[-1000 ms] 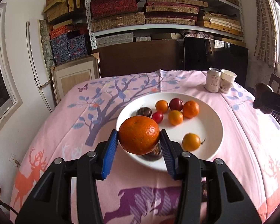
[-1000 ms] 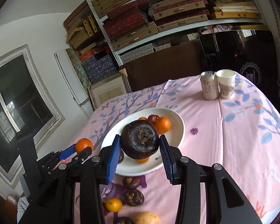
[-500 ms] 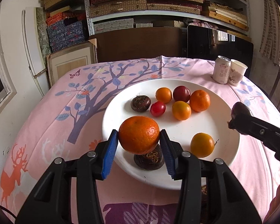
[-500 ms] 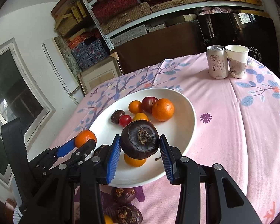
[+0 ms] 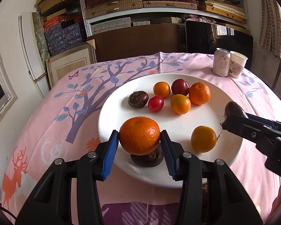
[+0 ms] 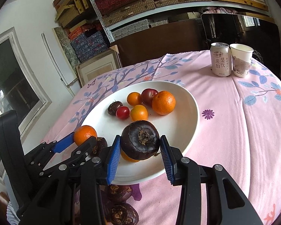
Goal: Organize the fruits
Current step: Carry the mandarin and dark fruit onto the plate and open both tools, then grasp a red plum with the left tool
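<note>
Fruit fills both our grippers at this moment: the left gripper (image 5: 140, 137) is clamped on an orange (image 5: 140, 135), and the right gripper (image 6: 140, 142) is clamped on a dark brown water chestnut (image 6: 140, 139). Both loads hang over the near part of the white plate (image 6: 185, 123), which sits on the pink tablecloth of the table (image 6: 243, 131). What matters for setting them down is what lies straight below. Under our orange, near the plate's near edge, another dark chestnut (image 5: 148, 157) already rests, so we judge the release should go a little aside, toward the bare white patch just beyond it. Under our right-hand chestnut sits a small orange fruit (image 6: 128, 157), partly hidden, so the same caution applies. A cluster of six fruits lies toward the plate's far side, well apart from both grippers. More chestnuts (image 6: 119, 193) wait on the cloth at the table's near edge, below the right gripper, which is the nearer one to them. A can (image 6: 220, 59) and paper cup (image 6: 241, 60) stand at the far right corner.
</note>
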Tool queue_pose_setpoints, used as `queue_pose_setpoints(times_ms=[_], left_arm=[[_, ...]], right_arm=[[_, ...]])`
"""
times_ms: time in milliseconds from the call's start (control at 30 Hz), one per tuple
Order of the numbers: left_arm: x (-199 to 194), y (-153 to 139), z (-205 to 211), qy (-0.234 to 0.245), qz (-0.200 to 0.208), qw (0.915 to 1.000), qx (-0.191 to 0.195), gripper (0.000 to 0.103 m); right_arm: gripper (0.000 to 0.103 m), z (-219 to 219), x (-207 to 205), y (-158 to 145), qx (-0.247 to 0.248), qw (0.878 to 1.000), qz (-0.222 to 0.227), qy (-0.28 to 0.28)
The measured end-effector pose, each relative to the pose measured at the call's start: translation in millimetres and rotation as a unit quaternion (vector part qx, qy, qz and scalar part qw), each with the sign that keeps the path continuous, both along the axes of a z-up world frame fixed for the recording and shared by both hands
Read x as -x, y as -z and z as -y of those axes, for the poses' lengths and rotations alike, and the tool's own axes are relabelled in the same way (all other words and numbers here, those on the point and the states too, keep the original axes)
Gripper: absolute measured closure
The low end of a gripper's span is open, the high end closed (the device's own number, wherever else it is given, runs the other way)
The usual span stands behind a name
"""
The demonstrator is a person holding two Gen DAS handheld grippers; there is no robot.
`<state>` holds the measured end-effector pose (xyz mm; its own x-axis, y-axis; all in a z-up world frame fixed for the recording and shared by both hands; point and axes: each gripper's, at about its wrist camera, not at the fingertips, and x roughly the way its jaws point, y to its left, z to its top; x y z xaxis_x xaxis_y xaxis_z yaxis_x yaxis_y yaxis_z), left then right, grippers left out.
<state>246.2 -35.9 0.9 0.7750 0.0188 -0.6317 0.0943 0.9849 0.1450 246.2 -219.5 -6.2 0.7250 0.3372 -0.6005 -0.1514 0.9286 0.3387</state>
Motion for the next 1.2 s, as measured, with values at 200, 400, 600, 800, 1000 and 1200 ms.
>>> queue_pose_setpoints(times_ms=[200,400,600,800,1000,1200], left_arm=[[4.7,-6.1,2.9,0.003,0.020,0.9998,-0.006,0.057],[7.5,-7.3,4.2,-0.001,0.030,0.9995,-0.014,0.036],[12.9,-19.8,-12.0,-0.011,0.039,0.9992,0.006,0.027],[23.9,-31.5,-48.6,-0.027,0.034,0.9969,0.066,0.019],[54.7,-9.7,-65.0,-0.040,-0.005,0.9972,0.064,0.019],[114.6,2.2,-53.8,0.014,-0.004,0.9988,0.047,0.018]], right_arm=[[0.061,-2.1,-1.6,-1.1,0.003,1.000,0.003,-0.003],[0.036,-1.6,1.4,-5.3,-0.001,1.000,0.017,-0.002],[0.036,6.8,11.8,-17.5,-0.013,0.999,0.040,0.003],[0.036,15.7,28.1,-25.4,-0.022,0.998,0.057,0.011],[0.036,22.4,65.5,-13.5,-0.003,0.998,0.062,0.009],[0.029,44.9,109.4,-3.4,-0.015,0.997,0.066,0.026]])
